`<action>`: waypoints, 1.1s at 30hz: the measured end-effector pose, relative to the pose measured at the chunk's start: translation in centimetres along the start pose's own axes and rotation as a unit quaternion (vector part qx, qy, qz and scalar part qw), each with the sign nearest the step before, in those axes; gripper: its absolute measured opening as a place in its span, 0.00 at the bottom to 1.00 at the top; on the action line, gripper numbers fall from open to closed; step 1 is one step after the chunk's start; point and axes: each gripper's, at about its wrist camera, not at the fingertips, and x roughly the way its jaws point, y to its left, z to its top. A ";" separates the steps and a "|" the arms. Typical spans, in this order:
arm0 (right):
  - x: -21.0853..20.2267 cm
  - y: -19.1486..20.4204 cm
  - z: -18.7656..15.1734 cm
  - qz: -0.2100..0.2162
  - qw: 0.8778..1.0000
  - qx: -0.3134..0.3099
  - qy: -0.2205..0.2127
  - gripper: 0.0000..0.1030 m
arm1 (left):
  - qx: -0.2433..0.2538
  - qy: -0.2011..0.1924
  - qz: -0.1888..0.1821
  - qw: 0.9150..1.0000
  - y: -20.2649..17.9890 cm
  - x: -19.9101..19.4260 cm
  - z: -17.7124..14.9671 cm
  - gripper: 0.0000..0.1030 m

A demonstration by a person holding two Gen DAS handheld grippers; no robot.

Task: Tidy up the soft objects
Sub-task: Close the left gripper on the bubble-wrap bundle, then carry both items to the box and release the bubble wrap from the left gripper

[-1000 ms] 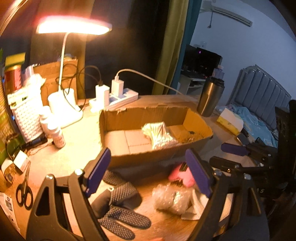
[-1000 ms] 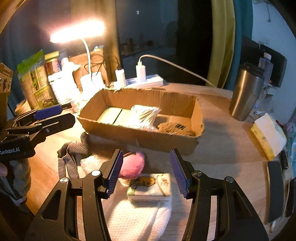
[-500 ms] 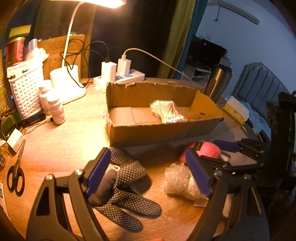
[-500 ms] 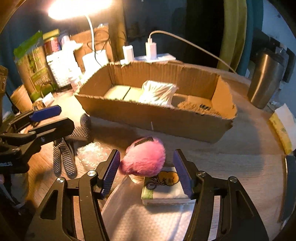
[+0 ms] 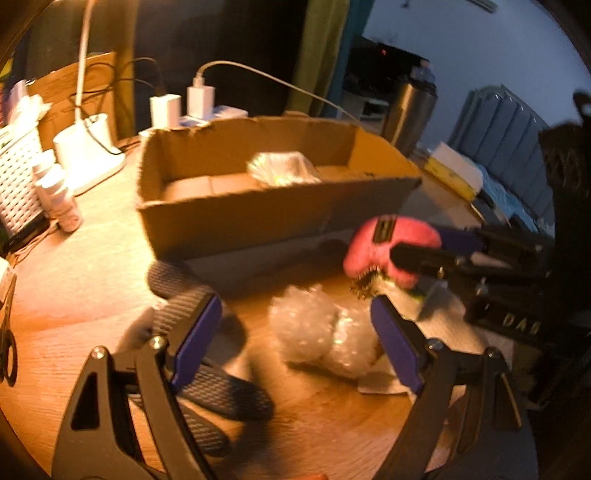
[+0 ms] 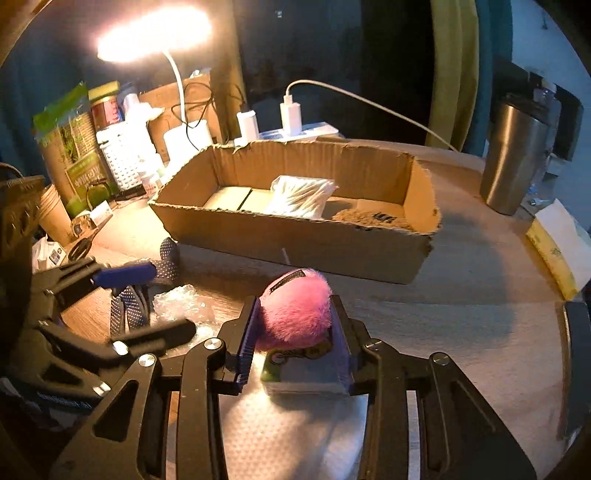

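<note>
right gripper (image 6: 293, 334) jaws closing on pink pompom (image 6: 295, 308) (lifted)

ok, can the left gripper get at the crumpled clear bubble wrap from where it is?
Probably yes. The left gripper is open with the crumpled clear bubble wrap lying between its fingers, nothing on top. The right gripper, just closed on the pink fluffy ball, sits off to the side.

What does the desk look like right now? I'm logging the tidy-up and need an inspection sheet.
Surface: wooden table, crowded on the lamp side.
Job's things: pink pompom between the right gripper's pads; bubble wrap and dotted glove lie loose; cardboard box holds a bag of cotton swabs.
Clutter: steel tumbler, white basket, scissors, tissue pack.
Grippers: right gripper has just been closing, shut on the pompom; left gripper open over the bubble wrap.
Cables: white cable from a charger on the power strip.
Surroundings: lit desk lamp, curtain.
</note>
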 end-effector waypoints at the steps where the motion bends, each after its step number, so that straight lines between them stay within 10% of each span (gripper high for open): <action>1: -0.2 -0.1 0.0 0.001 1.000 0.001 -0.003 0.37 | 0.005 0.003 0.000 1.000 -0.3 0.2 -0.1 0.82; 10: -2.0 -1.0 -0.3 -0.001 1.000 0.007 -0.026 0.37 | 0.028 0.028 0.014 0.999 -1.4 2.0 -0.8 0.78; 16: -2.8 -0.9 -0.1 -0.003 0.999 0.005 -0.037 0.37 | 0.027 0.035 0.004 0.999 -1.2 1.9 -1.1 0.40; 33: -5.6 0.0 2.6 -0.013 0.997 -0.013 -0.074 0.37 | 0.014 -0.050 0.015 0.999 1.0 -3.6 2.5 0.37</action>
